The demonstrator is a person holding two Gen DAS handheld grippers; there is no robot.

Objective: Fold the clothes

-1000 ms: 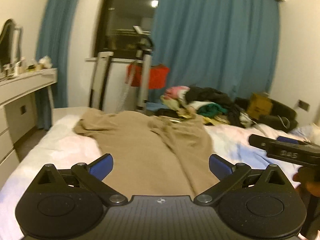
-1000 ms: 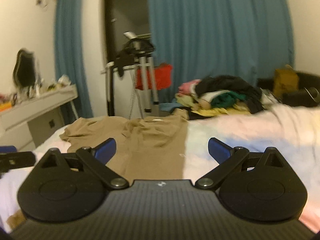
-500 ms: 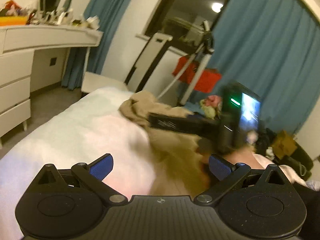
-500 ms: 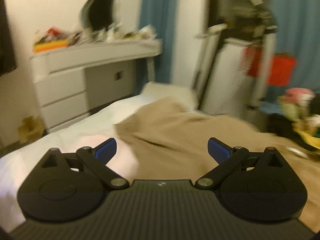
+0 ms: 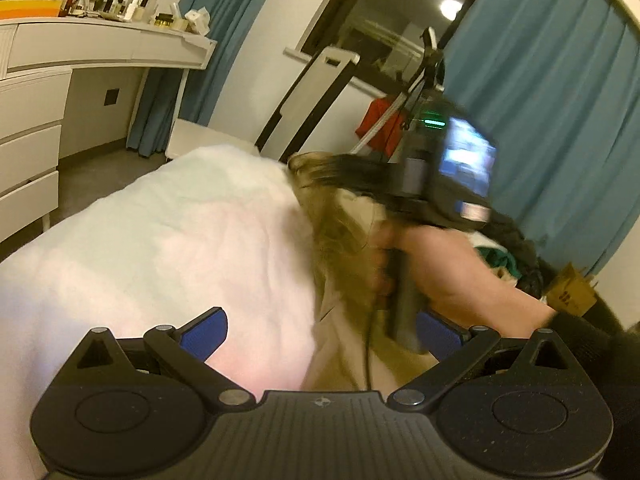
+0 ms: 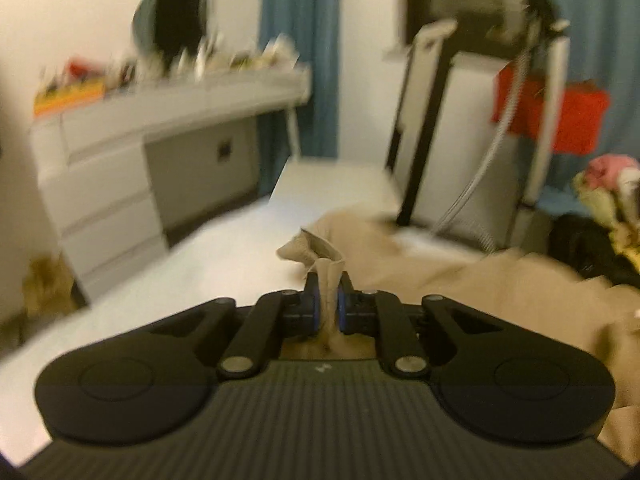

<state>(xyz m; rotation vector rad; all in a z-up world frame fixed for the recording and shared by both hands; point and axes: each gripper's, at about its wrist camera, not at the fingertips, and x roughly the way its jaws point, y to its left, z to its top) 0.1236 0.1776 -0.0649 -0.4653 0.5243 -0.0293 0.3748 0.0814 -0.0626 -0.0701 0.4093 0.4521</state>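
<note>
Two grippers are in play over one bed [image 5: 160, 240] with a white cover. One beige garment [image 6: 500, 292] lies spread across the cover, running from the centre of the right wrist view out to about 4 o'clock. The right gripper [image 6: 328, 304] has just closed its jaws, and its blue pads [image 6: 316, 308] now pinch a bunched edge of that garment, a small tuft of cloth standing up above them at 12 o'clock. The left gripper [image 5: 320, 330] has its jaws spread wide with nothing between them; the cover and the garment's near edge lie below. From the left wrist view the right tool crosses at 2 o'clock, held in one hand [image 5: 452, 272] whose dark sleeve is cut off at the frame edge; it is motion-blurred and hides much of the garment. One white dresser [image 5: 48, 92] stands at 10 o'clock, its clutter too blurred to count. One heap of mixed clothes [image 6: 608, 216] sits at 3 o'clock, partly cropped.
</note>
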